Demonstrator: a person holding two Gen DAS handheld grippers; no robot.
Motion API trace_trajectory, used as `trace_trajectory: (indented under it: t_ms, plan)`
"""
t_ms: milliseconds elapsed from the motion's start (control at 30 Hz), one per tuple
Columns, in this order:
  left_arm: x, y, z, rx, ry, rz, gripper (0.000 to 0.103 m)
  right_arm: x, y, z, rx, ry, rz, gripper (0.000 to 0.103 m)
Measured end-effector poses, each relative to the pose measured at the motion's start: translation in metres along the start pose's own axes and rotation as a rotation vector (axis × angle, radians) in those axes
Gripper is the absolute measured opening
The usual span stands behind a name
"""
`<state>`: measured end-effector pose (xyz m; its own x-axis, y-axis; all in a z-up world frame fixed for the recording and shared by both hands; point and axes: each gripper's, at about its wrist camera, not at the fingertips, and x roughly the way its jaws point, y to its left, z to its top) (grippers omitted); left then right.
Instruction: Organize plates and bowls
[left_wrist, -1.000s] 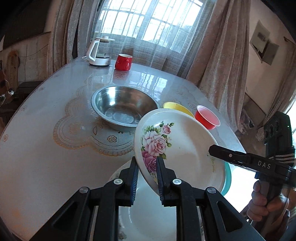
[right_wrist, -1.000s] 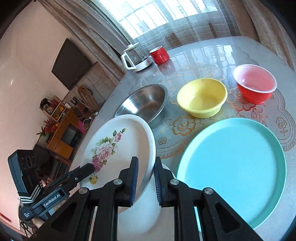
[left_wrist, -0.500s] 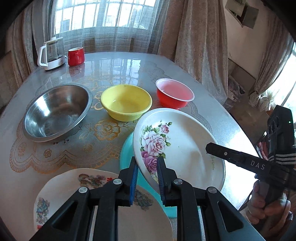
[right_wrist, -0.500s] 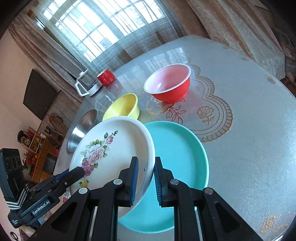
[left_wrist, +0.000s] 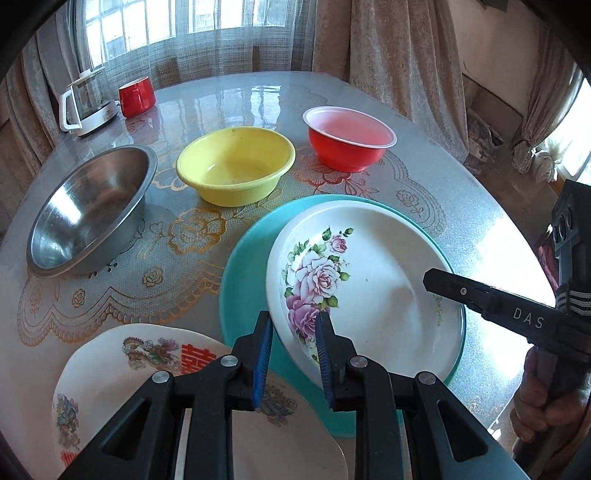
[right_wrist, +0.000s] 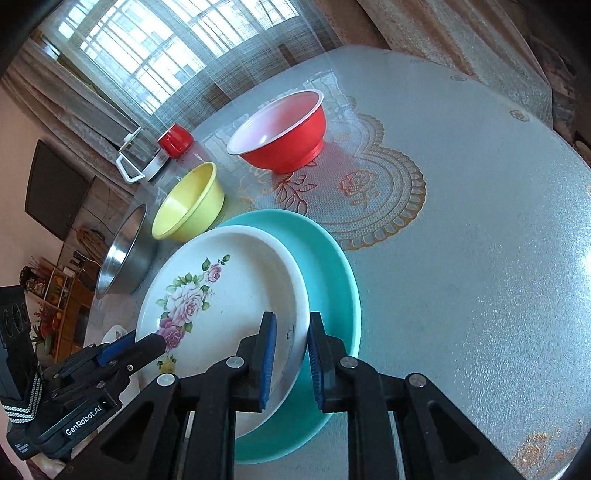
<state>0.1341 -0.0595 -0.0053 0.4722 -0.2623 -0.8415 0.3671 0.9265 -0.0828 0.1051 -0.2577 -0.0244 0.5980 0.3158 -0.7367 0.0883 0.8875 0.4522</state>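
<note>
Lace-patterned table (left_wrist: 110, 288) fills both views; at lower centre the rose plate (left_wrist: 369, 288) lies on the teal plate (left_wrist: 240, 295), left gripper (left_wrist: 291, 350) and right gripper (right_wrist: 290, 354) each straddling its rim, jaws slightly apart.

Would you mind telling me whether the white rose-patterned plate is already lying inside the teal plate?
Inside it: the white rose-patterned plate sits within the round teal plate, whose rim shows around it; full flatness cannot be told.

three plates: a rose-patterned white plate (left_wrist: 373, 291), a teal plate (left_wrist: 243, 295) and a white plate with red characters (left_wrist: 122, 373). three bowls: a steel bowl (left_wrist: 88, 218), a yellow bowl (left_wrist: 236, 170) and a red bowl (left_wrist: 347, 138). one red cup (left_wrist: 137, 96). one glass kettle (left_wrist: 90, 101). two tongs: the left tongs (left_wrist: 293, 350) and the right tongs (right_wrist: 290, 354).
</note>
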Motion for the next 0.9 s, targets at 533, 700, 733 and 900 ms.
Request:
trace_trajectory:
  t_ms: [533, 700, 733, 900]
  plan:
    - [-0.026, 0.007, -0.012, -0.037, -0.063, 0.002, 0.025, 0.0, 0.019, -0.013, -0.121, -0.01, -0.059, 0.016]
    - [-0.04, 0.019, -0.02, -0.072, -0.095, 0.001, 0.025, 0.001, 0.017, -0.012, -0.094, -0.001, -0.055, 0.016]
    - [-0.044, 0.023, -0.021, -0.085, -0.101, -0.004, 0.025, 0.001, 0.017, -0.013, -0.098, -0.001, -0.059, 0.016]
    - [-0.055, 0.041, -0.029, -0.142, -0.122, -0.002, 0.025, 0.002, 0.019, -0.013, -0.093, -0.004, -0.063, 0.019]
